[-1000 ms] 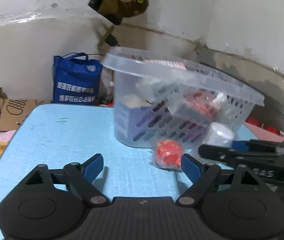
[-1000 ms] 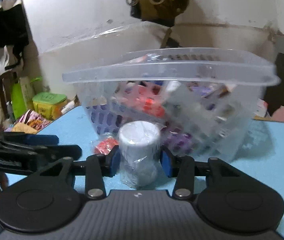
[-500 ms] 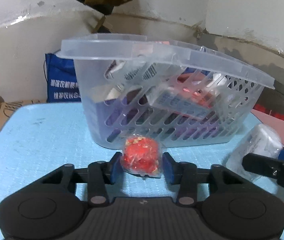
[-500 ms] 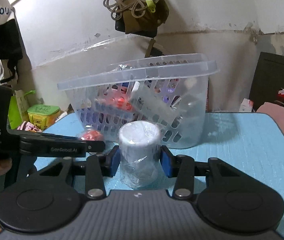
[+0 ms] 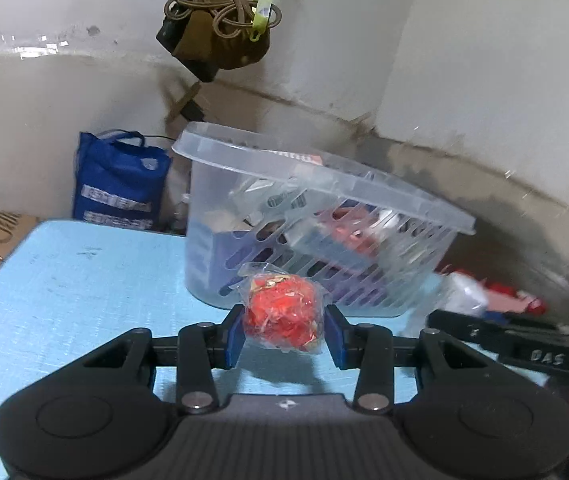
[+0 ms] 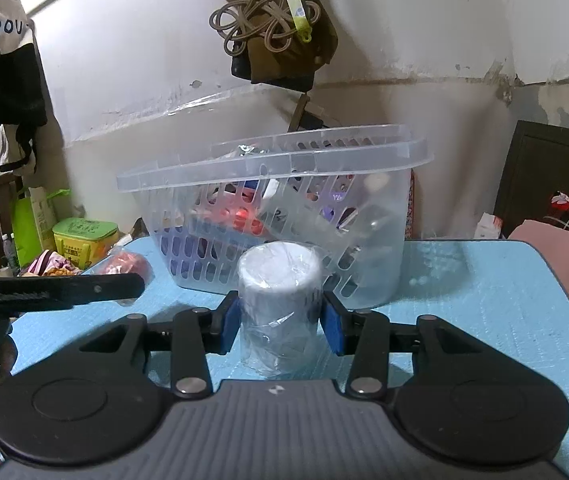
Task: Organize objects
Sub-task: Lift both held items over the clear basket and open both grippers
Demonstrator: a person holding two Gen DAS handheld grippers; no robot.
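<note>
My left gripper [image 5: 283, 332] has just closed its jaws on the soft, crinkly red packet [image 5: 282, 314]; my right gripper [image 6: 280, 320] clamps the slippery wrapped white roll [image 6: 279, 284]; both light, before the basket [image 6: 364, 248] on the counter [image 6: 484, 280].

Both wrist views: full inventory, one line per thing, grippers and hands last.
Basket: 1, clear slotted plastic, on the table, partly filled with packaged items.
Red wrapped ball: 1, red in clear film, between the left gripper's pads.
White wrapped cylinder: 1, white in clear film, between the right gripper's pads.
Table: 1, light blue top.
Blue bag: 1, behind the table, by the wall.
Green box: 1, left of the table.
Coiled cord: 1, tan, hanging on the wall.
Left gripper: jaws just closed onto the ball.
Right gripper: shut on the cylinder.
</note>
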